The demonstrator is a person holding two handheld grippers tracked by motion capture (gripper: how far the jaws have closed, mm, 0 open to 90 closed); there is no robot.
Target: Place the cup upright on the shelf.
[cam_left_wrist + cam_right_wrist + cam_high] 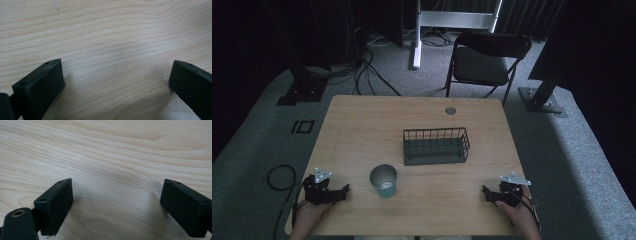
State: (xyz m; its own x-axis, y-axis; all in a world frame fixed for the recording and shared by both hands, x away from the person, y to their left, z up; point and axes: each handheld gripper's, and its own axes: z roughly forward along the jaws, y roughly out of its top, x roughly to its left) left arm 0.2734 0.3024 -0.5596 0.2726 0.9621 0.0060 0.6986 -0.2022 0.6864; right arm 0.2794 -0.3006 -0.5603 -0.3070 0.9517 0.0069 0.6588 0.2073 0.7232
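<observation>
Cup [384, 180] sits upright on the table [362, 125], untouched, between my 2 grippers; nothing looks started. My left gripper [343, 190] rests released near the table's front-left, wire basket [436, 145] beyond centre, my right gripper [486, 192] released front-right.

The person's forearms run off the bottom edge, the cup's [384, 181] contents are too dim to make out, and dark curtains swallow the room behind the folding chair [484, 59].
</observation>
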